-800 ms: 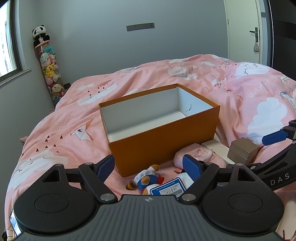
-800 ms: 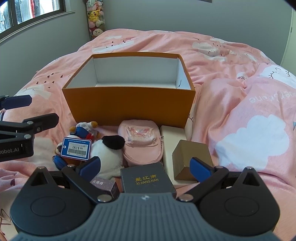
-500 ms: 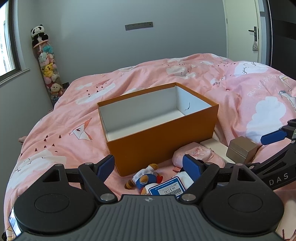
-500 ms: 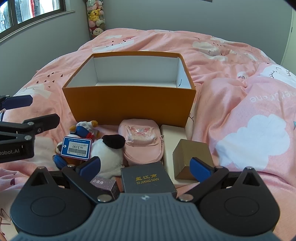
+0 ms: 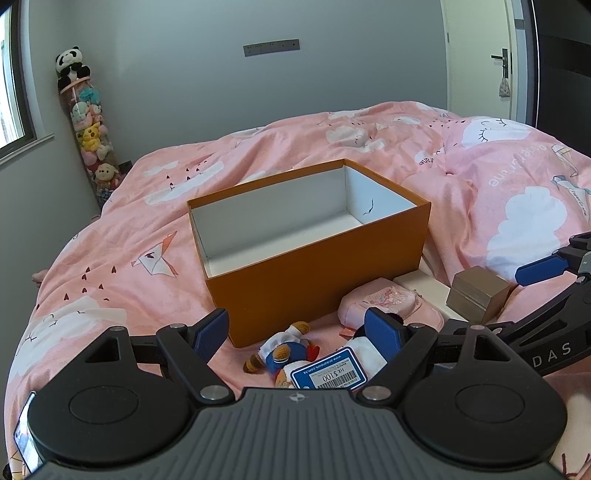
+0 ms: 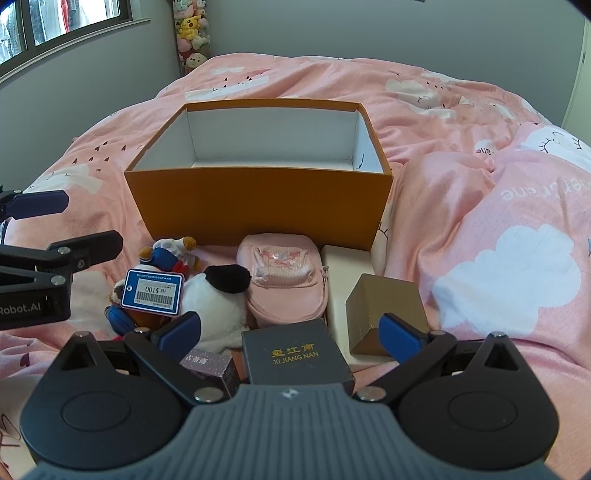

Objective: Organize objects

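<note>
An empty orange box (image 5: 317, 273) (image 6: 258, 199) with a white inside stands open on the pink bed. In front of it lie a small sailor plush (image 6: 171, 254) (image 5: 284, 349), a panda plush (image 6: 214, 299) with a blue price tag (image 6: 153, 291) (image 5: 328, 373), a pink pouch (image 6: 284, 280) (image 5: 391, 304), a cream box (image 6: 343, 266), a brown cardboard box (image 6: 384, 310) (image 5: 478, 295), a dark box marked XI JIANG NAN (image 6: 295, 354) and a small purple box (image 6: 210, 365). My left gripper (image 5: 299, 334) is open above the plush toys. My right gripper (image 6: 290, 330) is open over the dark box.
The pink cloud-print duvet (image 5: 517, 206) bulges to the right of the box. A tall tube of plush toys (image 5: 88, 136) stands in the far left corner by a window (image 6: 55, 22). A door (image 5: 513, 55) is at the far right.
The left wrist view has risen and drawn back slightly, so the box sits a little lower in it. The right gripper has hardly moved. Both stay open.
</note>
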The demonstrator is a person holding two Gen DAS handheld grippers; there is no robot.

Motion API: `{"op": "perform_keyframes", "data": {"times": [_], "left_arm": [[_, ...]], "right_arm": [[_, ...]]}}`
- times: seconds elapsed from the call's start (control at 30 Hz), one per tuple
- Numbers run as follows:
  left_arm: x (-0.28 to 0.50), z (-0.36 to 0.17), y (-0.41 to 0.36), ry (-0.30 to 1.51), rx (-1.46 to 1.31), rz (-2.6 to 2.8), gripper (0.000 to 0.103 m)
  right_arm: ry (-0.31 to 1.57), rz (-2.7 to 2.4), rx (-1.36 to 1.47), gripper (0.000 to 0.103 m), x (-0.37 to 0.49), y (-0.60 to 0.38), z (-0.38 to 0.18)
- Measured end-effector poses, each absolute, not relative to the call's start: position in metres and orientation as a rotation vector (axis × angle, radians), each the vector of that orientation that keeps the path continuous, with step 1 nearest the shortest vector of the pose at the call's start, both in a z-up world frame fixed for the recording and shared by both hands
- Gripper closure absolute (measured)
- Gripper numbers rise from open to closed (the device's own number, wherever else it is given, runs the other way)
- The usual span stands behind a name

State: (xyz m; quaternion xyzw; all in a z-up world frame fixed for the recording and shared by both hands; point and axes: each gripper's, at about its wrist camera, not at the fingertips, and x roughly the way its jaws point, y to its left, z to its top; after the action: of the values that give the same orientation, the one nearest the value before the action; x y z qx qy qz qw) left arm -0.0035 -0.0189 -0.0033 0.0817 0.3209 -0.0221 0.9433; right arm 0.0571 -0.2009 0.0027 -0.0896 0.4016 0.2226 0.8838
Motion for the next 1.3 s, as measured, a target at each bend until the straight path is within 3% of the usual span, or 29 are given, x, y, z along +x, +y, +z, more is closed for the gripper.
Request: {"op": "perform_keyframes", "data": {"times": [0.27,0.67,0.97,1.17,1.3], "left_arm": [[-0.001,-0.003,-0.013,0.665,0.134,-0.049,0.006],[0.017,-0.019,0.019,0.825,-0.003,-0.039,0.037],[0.025,-0.034,0.024,0.924,-0.074,-0.094,0.065],[0.032,-0.032,0.012,0.927,-0.080,-0.177,0.073],[0.040,-0.034,0.006,0.942,-0.070,-0.194,0.076]], "right_arm": [[0.850,0.477,-0.185,0.001,0.061,-0.201,0.003],[0.920,0.537,-0.158,0.002,0.087,-0.195,0.001],[0.984,0.645,-0.172,0.037,0.106,-0.172,-0.008],[1.015,0.644,-0.180,0.053,0.120,-0.177,-0.010],[1.023,0.631,-0.180,0.057,0.129,-0.185,-0.009]]}}
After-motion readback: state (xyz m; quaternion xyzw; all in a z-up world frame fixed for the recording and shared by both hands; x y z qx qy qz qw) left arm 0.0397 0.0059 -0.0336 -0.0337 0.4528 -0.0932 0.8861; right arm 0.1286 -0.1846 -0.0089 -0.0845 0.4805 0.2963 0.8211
